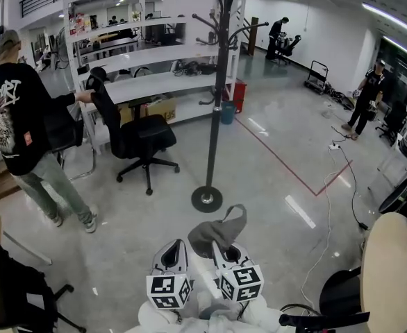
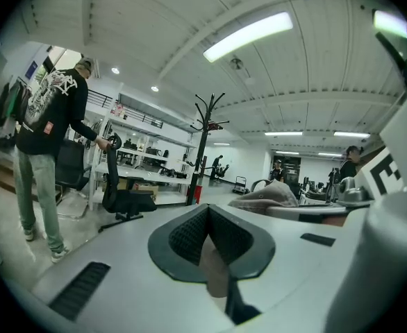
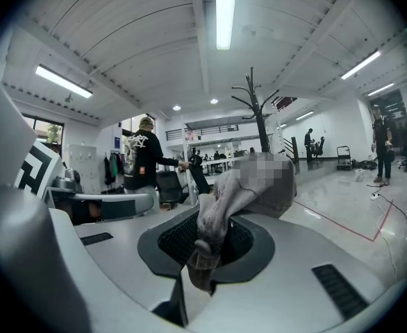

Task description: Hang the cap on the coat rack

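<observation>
The black coat rack stands on its round base straight ahead of me, a short way off across the floor, with bare hooks at the top. It also shows in the left gripper view and the right gripper view. A grey cap hangs from my right gripper, whose jaws pinch a fold of its fabric. My right gripper is shut on it. My left gripper is held close beside it on the left, its pads together with nothing between them. The cap is seen to its right.
A person in a black printed shirt stands at the left, holding a black office chair. White shelves stand behind the rack. A round wooden table is at the right, a cable lies on the floor, and a dark chair is at the lower left.
</observation>
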